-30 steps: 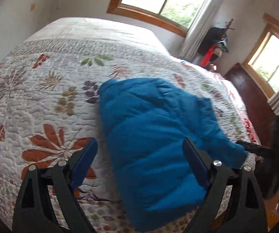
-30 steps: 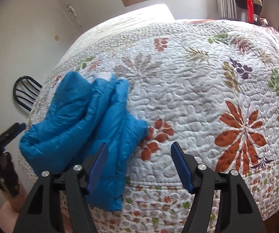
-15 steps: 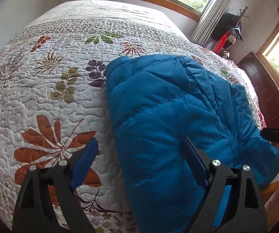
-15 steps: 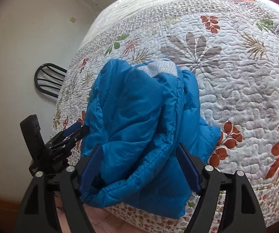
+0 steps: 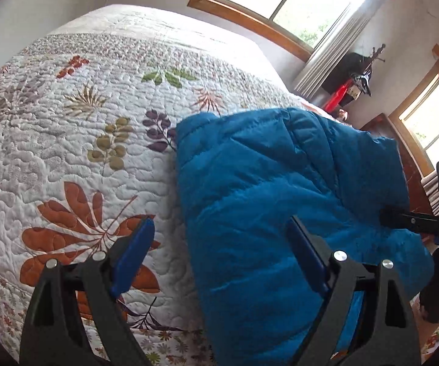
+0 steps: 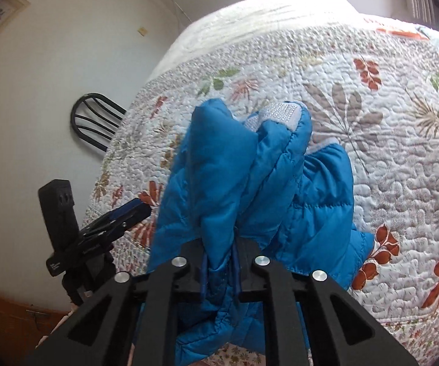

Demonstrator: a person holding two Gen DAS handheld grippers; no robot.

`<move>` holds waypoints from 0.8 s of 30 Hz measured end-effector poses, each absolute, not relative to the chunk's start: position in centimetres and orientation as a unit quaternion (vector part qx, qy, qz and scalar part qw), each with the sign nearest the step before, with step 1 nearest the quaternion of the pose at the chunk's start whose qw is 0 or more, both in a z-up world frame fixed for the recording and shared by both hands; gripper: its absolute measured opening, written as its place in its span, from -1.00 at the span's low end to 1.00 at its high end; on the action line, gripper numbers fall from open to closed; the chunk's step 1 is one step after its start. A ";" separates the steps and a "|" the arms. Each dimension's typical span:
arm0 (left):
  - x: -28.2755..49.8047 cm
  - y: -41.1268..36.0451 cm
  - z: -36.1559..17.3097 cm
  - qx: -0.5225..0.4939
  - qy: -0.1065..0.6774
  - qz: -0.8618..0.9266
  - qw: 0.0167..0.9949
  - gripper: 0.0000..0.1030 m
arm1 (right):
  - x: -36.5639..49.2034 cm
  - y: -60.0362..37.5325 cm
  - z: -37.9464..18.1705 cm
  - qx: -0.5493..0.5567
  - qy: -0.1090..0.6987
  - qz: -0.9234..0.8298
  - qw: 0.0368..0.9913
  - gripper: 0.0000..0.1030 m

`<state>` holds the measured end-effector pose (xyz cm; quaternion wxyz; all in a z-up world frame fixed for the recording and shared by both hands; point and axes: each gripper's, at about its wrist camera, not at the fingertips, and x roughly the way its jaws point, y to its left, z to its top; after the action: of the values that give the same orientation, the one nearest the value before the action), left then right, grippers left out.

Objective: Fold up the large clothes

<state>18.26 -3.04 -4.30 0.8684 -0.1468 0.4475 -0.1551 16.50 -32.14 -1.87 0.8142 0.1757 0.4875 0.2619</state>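
A blue puffer jacket lies bunched at the near edge of a bed with a floral quilt. My left gripper is open, its right finger over the jacket's near part, its left finger over the quilt. In the right wrist view the jacket stands up in folds with a grey lining at the top. My right gripper is shut on a fold of the jacket at the bed's edge. The left gripper shows there at the left, open, beside the jacket.
A black chair stands by the white wall left of the bed. Windows with wooden frames and a curtain lie beyond the bed. A dark wooden dresser stands at the right. The quilt stretches far and right.
My right gripper moved in and closed on a fold of the jacket; it was open half a second ago. The left gripper stayed open and came a little closer.
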 end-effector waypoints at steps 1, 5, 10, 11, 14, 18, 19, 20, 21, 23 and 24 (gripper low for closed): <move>17.9 -3.3 -3.5 -0.143 0.436 -0.153 0.875 0.68 | 15.7 -32.7 -0.9 0.175 0.473 0.265 0.822 -0.79; 16.6 -5.9 -2.2 -0.107 0.416 -0.169 0.887 0.68 | 13.2 -35.4 -0.7 0.176 0.453 0.243 0.839 -0.79; 16.5 -10.7 -5.0 -0.046 0.451 -0.189 0.871 0.68 | 12.9 -39.2 -7.4 0.226 0.499 0.196 0.813 -0.77; 16.6 -11.4 -5.9 -0.036 0.463 -0.190 0.865 0.69 | 12.8 -40.0 -8.9 0.240 0.505 0.192 0.807 -0.75; 17.0 -12.0 -7.9 -0.040 0.481 -0.203 0.852 0.73 | 12.5 -41.7 -12.7 0.272 0.510 0.191 0.793 -0.67; 16.9 -12.1 -9.3 -0.040 0.484 -0.211 0.849 0.74 | 12.2 -42.8 -15.9 0.307 0.501 0.206 0.782 -0.58; 16.8 -12.2 -9.5 -0.037 0.481 -0.209 0.851 0.74 | 12.3 -42.9 -16.6 0.316 0.500 0.210 0.778 -0.55; 16.7 -12.3 -9.6 -0.034 0.479 -0.208 0.852 0.74 | 12.2 -43.0 -17.2 0.321 0.501 0.213 0.775 -0.52; 16.6 -12.4 -9.6 -0.031 0.478 -0.207 0.853 0.74 | 12.3 -43.1 -17.4 0.324 0.501 0.216 0.773 -0.51; 16.7 -12.4 -9.4 -0.029 0.478 -0.205 0.854 0.74 | 12.4 -43.1 -17.1 0.317 0.502 0.216 0.775 -0.48; 16.7 -12.4 -9.2 -0.027 0.478 -0.201 0.855 0.74 | 12.3 -43.0 -16.5 0.304 0.501 0.214 0.782 -0.45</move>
<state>16.67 -12.43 -9.24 0.8547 -0.0270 0.4779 -0.2008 12.30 -42.96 -16.49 0.7815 0.3042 0.5007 0.2143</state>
